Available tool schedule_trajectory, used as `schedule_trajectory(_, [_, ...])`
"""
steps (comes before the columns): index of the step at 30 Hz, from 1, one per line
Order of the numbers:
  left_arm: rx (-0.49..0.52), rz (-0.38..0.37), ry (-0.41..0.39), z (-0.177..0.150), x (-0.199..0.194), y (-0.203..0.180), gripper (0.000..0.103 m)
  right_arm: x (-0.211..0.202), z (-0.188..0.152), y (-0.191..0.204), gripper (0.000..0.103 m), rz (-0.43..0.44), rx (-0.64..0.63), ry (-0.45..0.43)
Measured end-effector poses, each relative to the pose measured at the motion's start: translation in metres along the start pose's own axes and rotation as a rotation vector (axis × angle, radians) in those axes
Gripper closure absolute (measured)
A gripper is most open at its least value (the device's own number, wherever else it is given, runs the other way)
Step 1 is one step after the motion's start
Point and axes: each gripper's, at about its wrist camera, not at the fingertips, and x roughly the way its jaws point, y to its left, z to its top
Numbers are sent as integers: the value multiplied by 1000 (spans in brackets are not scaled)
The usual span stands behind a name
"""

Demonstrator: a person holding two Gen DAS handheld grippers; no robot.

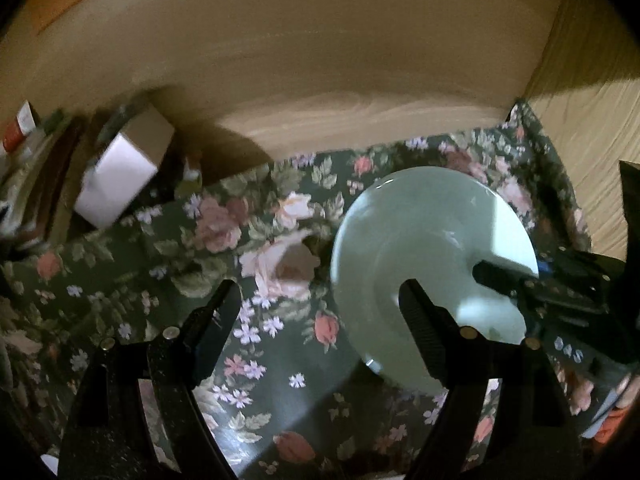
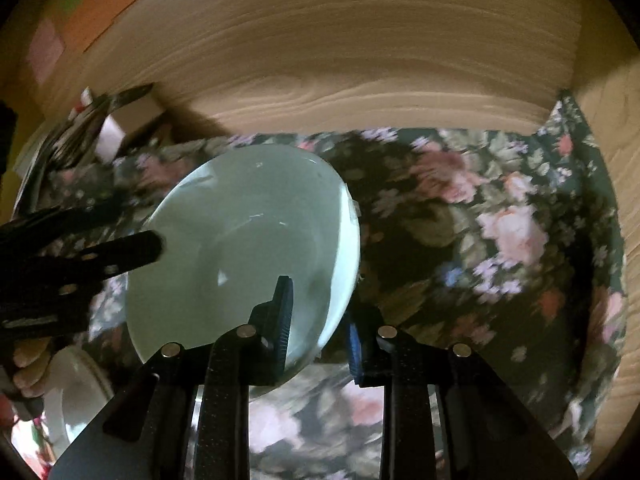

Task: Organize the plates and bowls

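- Flowered tablecloth point(image 2: 500, 208) under everything.
- Pale bowl point(image 2: 240, 248) tilted above the cloth (rim nearest the camera pinched).
- Right gripper point(image 2: 320, 332) clamped on that rim.
- Left gripper point(image 1: 320, 304) spread wide, holding nothing; one finger point(image 1: 424, 320) overlaps the bowl.

The floral surface point(image 1: 168, 280) lies open left of the pale bowl point(image 1: 420, 232); a white box point(image 1: 120, 176) and clutter block the far-left corner, wooden walls point(image 1: 320, 60) behind.

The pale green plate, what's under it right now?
Under the pale green plate only the floral tablecloth shows, around its rim. The right gripper pinches its near edge. Whatever lies directly beneath stays covered.
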Motion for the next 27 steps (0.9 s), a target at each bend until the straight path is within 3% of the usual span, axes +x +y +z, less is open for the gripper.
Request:
schedule_trajectory(2, [1,-4,25,-4,5,-1,24,-1,-5,7,81,16,-8,10])
schedule_trajectory(6, [6,-3,82,-10,17,-2,43,7,-4,11,80,32,9,25])
schedule_trajectory(8, [3,-6,102,-12,21,-2,48,6,-3,8,78,35,31,24])
schedule_trajectory(18, [42,-36,101,-12,23,-10,77,4,-5,4,78,50,28,8])
schedule_trajectory(27, [55,-40,67,-13,7,-15,77,-8,-3,10,78,25,33,-31])
